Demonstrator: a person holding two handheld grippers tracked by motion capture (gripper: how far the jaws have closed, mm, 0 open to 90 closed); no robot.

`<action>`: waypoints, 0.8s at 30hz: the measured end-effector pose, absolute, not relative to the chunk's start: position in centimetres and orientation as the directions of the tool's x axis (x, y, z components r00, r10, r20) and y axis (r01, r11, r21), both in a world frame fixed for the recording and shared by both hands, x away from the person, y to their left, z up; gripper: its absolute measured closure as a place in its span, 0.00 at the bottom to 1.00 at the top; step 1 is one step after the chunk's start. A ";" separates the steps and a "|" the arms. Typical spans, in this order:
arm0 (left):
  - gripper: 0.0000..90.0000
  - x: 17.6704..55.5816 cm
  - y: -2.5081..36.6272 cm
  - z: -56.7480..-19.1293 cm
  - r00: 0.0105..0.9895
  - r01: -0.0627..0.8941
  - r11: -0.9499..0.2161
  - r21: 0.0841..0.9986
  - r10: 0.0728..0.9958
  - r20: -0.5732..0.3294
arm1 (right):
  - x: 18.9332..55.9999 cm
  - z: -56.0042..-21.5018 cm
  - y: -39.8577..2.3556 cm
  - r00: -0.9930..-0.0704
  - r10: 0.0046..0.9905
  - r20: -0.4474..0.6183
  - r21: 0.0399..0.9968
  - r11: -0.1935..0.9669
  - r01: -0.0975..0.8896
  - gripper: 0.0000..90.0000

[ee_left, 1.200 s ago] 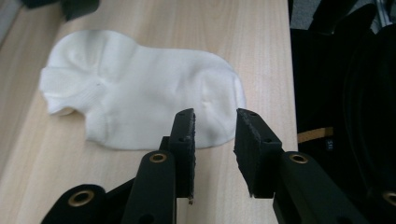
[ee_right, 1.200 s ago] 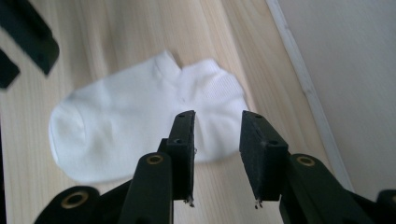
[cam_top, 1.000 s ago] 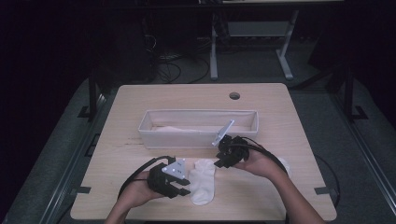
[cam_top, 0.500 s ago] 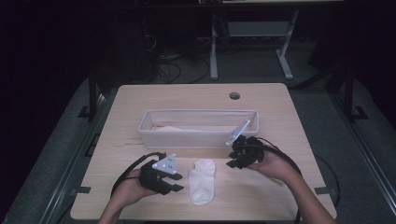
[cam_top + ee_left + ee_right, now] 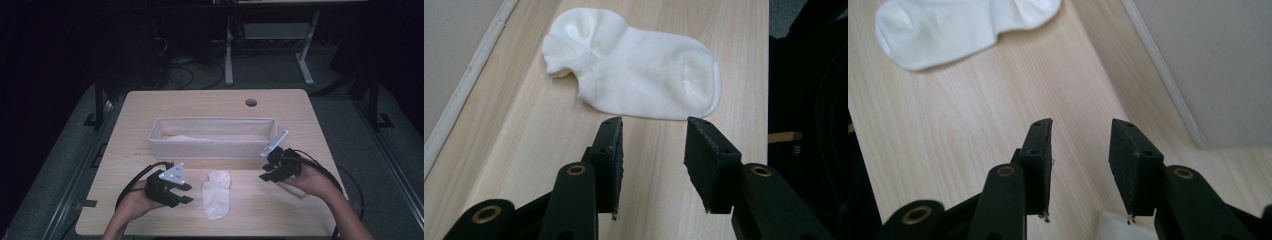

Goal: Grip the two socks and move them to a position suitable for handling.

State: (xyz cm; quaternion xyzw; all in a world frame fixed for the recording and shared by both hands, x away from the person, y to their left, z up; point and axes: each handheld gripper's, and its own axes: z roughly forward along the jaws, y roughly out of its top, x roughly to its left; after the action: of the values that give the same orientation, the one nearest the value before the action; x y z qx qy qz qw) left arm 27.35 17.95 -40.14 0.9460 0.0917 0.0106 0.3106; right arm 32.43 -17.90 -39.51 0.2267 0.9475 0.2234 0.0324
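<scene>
The sock (image 5: 216,194) lies flat on the table (image 5: 320,130), between the two grippers and in front of the bin (image 5: 212,145); left gripper (image 5: 181,193) and right gripper (image 5: 266,170) have both just spread their jaws – nothing between them; binning it looks still undone.

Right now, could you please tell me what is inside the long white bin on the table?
Inside the bin, the high view shows something pale and soft lying along the bottom toward its left end, perhaps fabric. The near wall covers the front of the bottom, so anything there stays hidden.
</scene>
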 end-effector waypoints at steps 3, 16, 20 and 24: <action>0.65 27.4 18.0 -40.1 0.982 0.171 -0.792 0.587 0.185 -0.037 | 32.3 -39.6 -18.9 -0.885 0.464 0.041 0.430 0.791 0.435 0.68; 0.63 27.6 18.7 -40.1 0.978 0.186 -0.788 0.587 0.205 -0.034 | 31.6 -40.1 -22.8 -0.844 0.534 0.042 0.415 0.759 0.501 0.68; 0.62 27.6 18.9 -40.1 0.976 0.192 -0.786 0.587 0.213 -0.033 | 31.5 -40.4 -24.0 -0.829 0.558 0.041 0.401 0.750 0.525 0.67; 0.62 27.6 19.0 -40.1 0.975 0.196 -0.784 0.589 0.219 -0.033 | 31.4 -40.8 -25.1 -0.811 0.584 0.041 0.385 0.739 0.552 0.67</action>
State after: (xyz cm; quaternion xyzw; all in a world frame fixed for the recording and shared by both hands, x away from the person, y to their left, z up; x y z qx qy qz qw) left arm 27.65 18.95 -40.05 0.9444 0.1099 0.0183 0.3095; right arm 31.35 -25.14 -40.78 0.3050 0.9316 0.1933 0.0414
